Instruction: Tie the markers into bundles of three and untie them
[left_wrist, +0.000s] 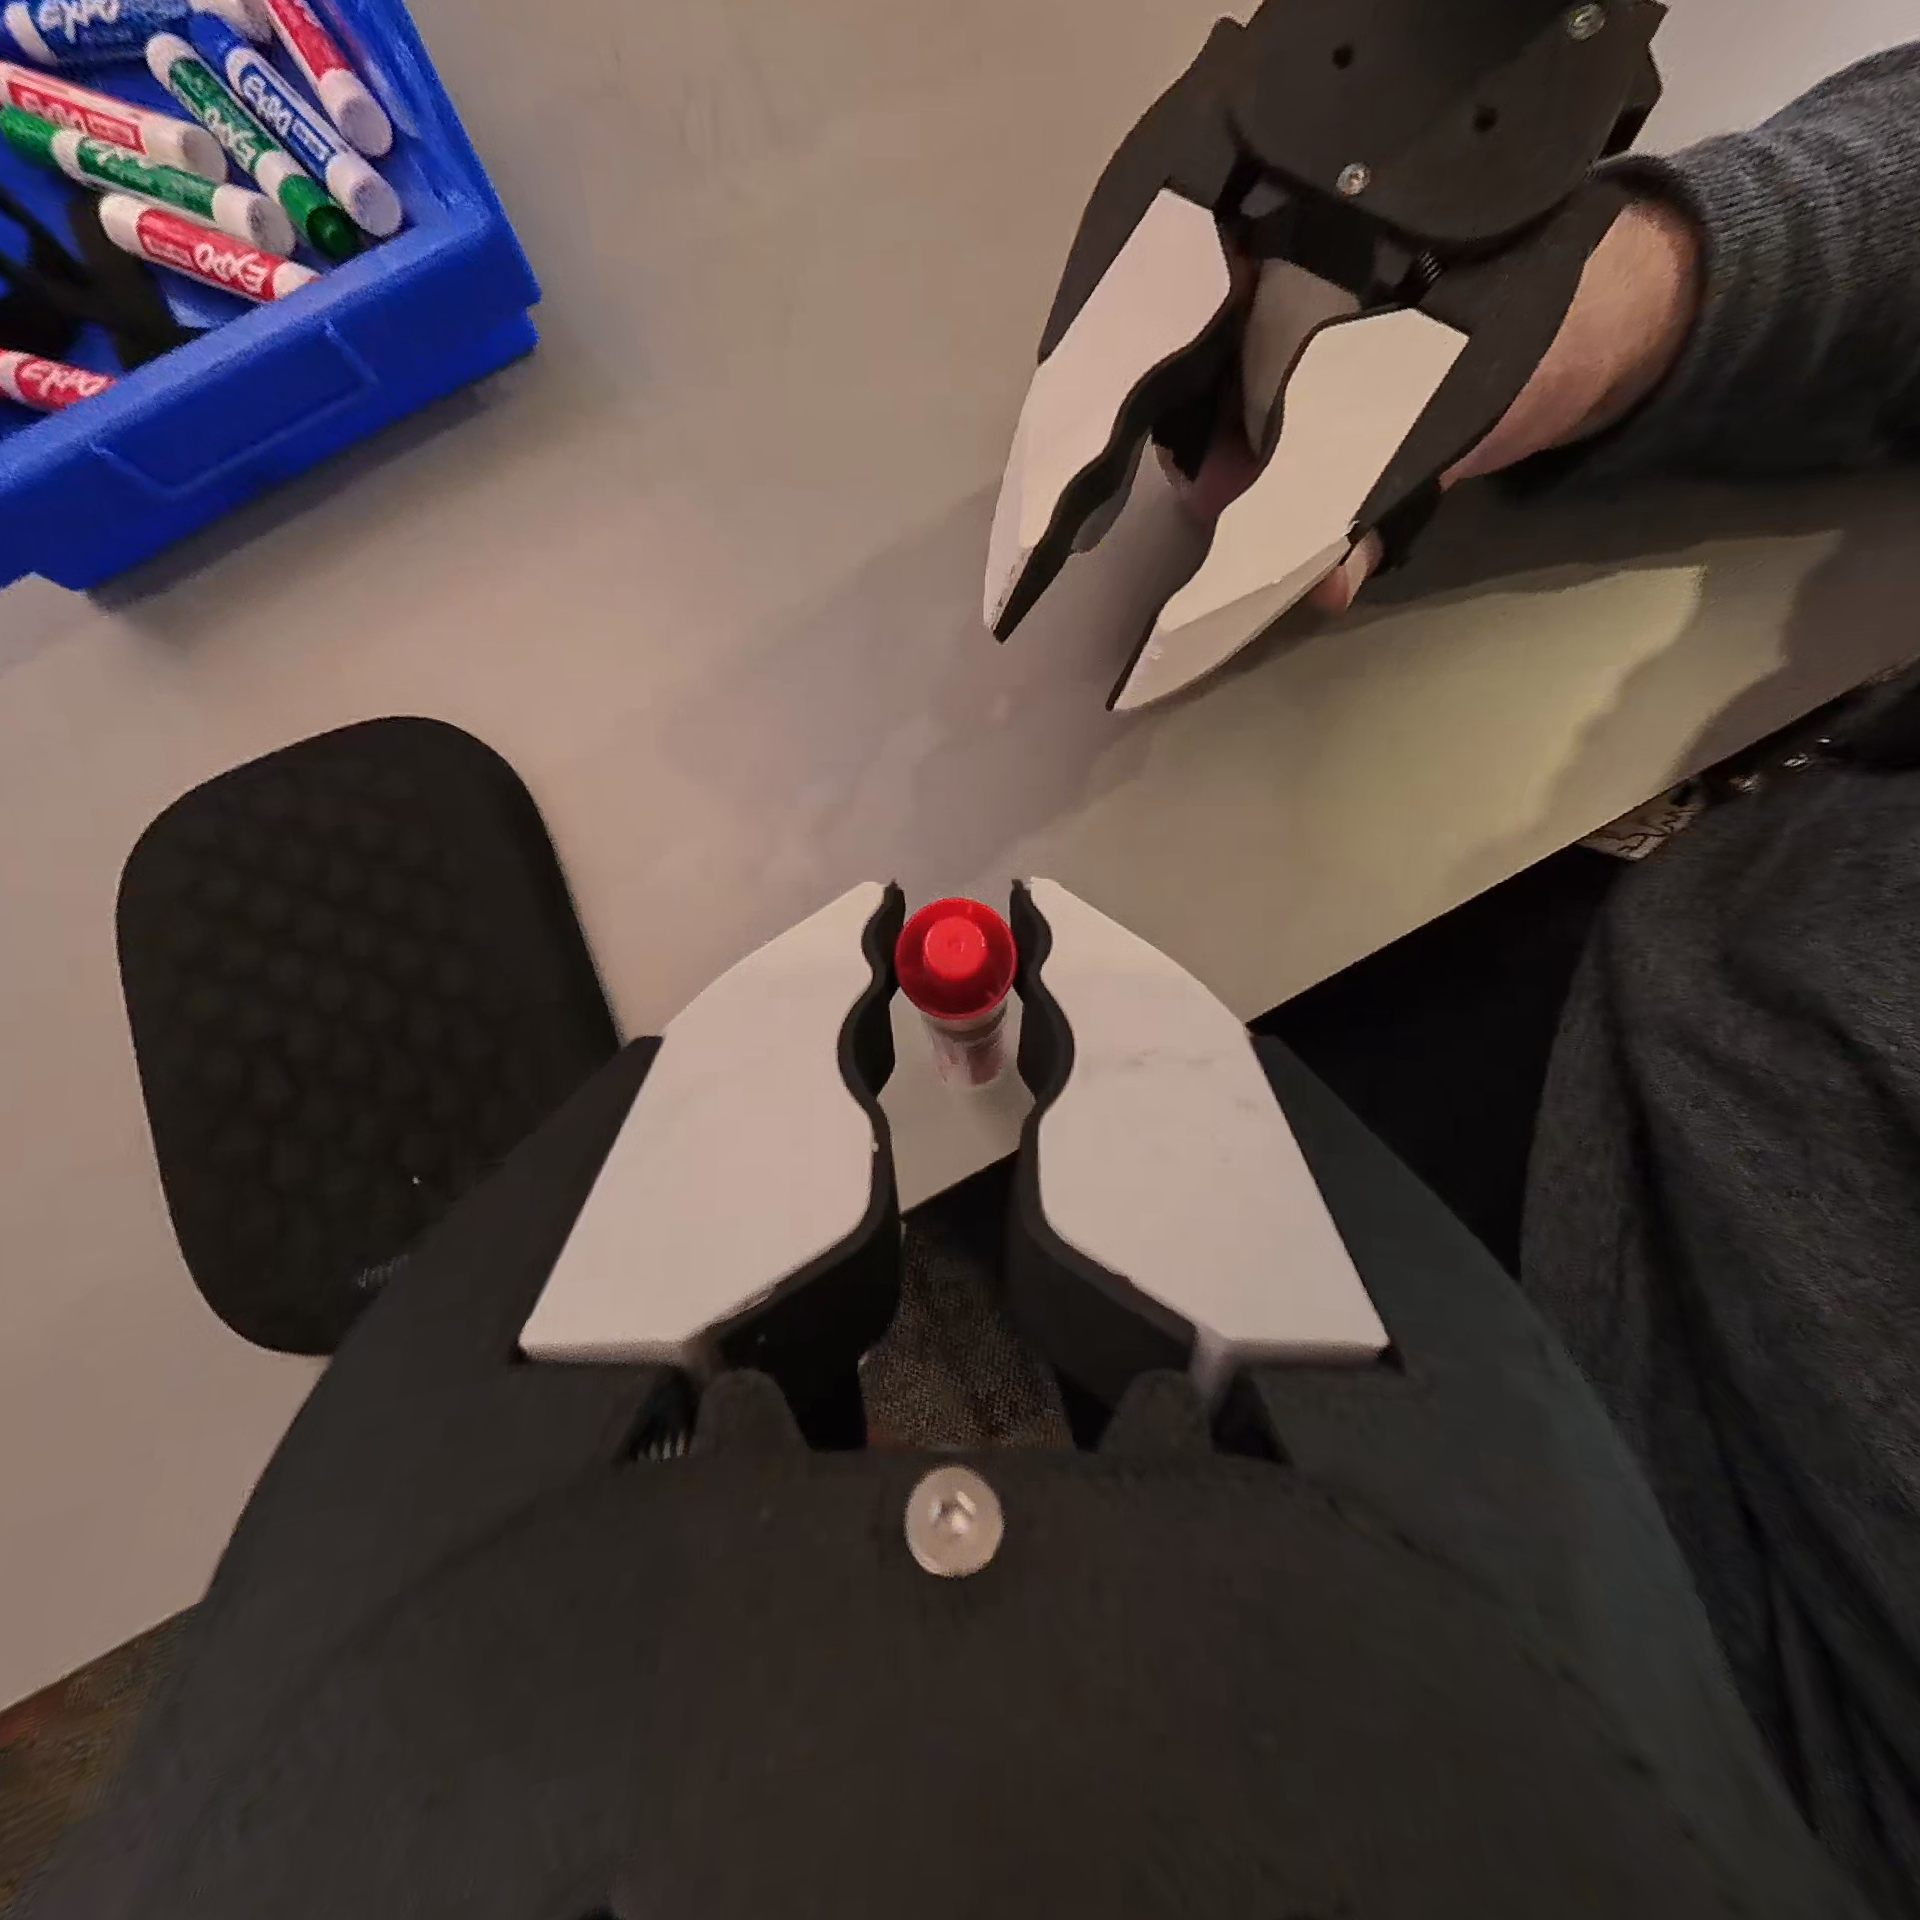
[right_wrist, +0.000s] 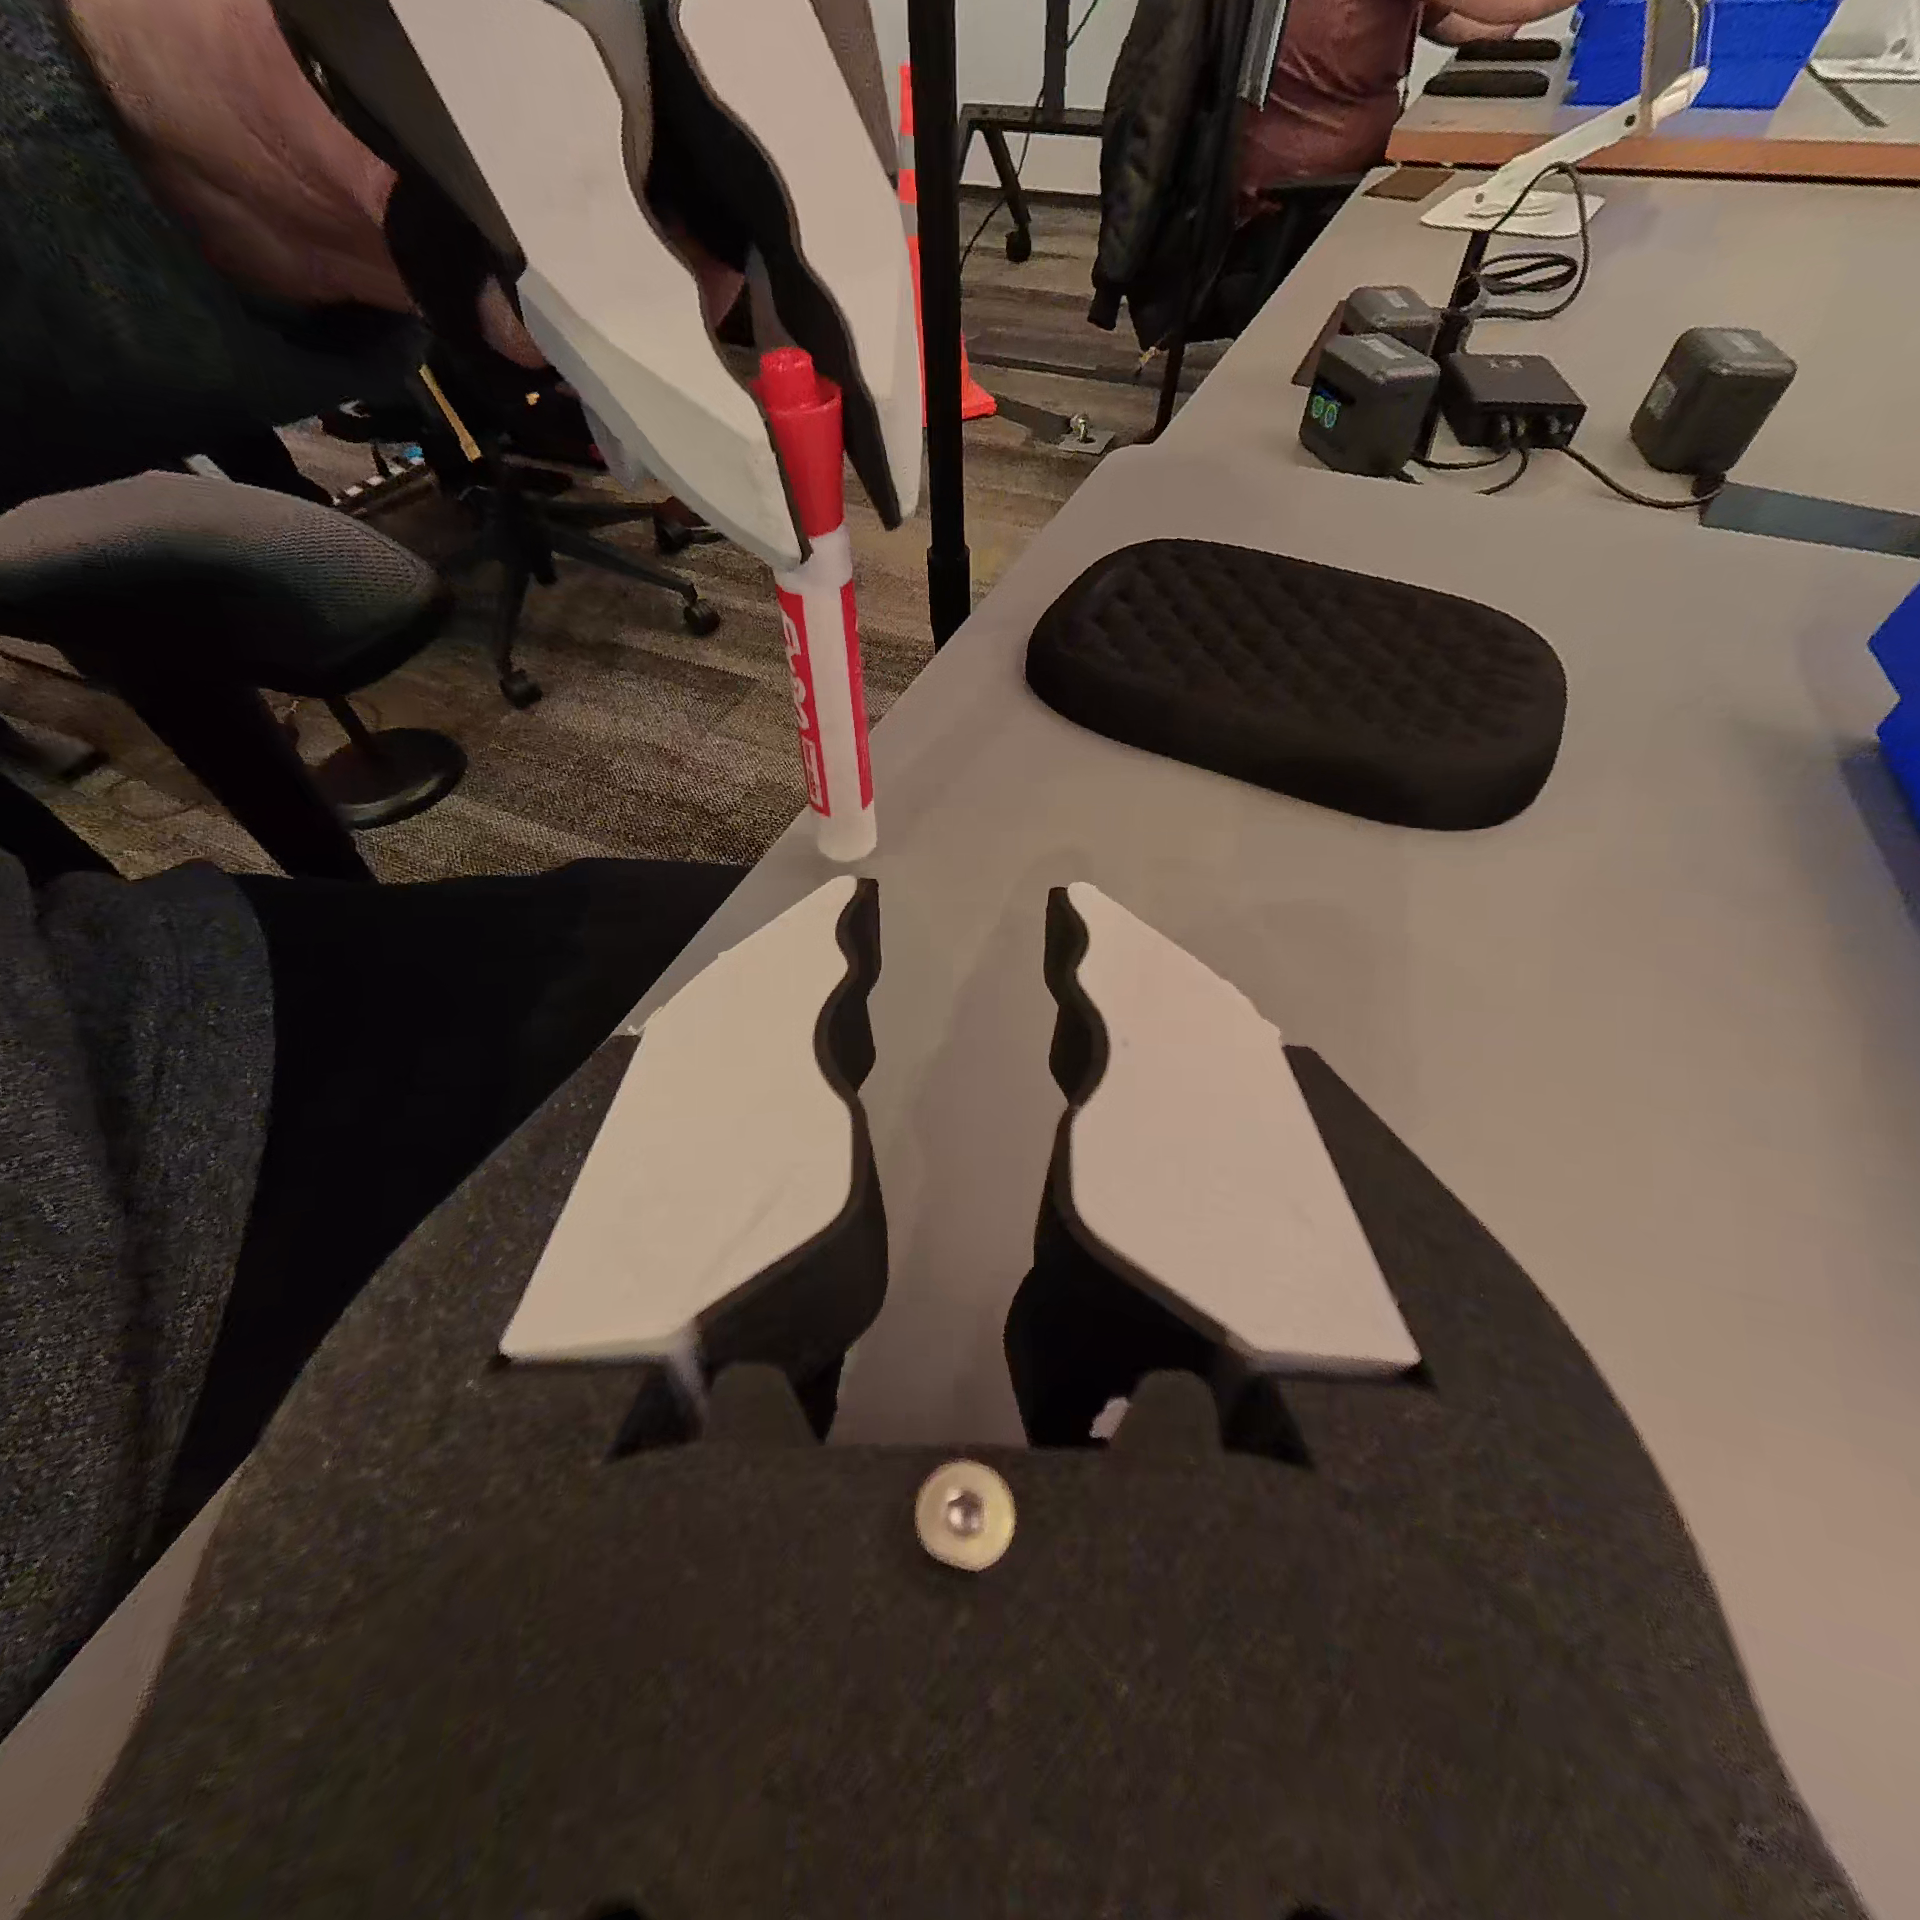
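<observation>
Left hand-held gripper (left_wrist: 954, 914) clasps an upright red marker (left_wrist: 954, 951) over the table edge (left_wrist: 1143, 1070).

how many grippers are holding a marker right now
1. The left gripper pinches the red marker upright, its base on the table. The right gripper is open and empty.

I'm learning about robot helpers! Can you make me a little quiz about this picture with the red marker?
1. True or false: the red marker stands upright on the table.
2. Which claw grips it: A) left claw B) right claw?
3. What colour is the bin holding the other markers?

Key: 1 true. 2 A; the right claw is open and empty. 3 blue.
</observation>
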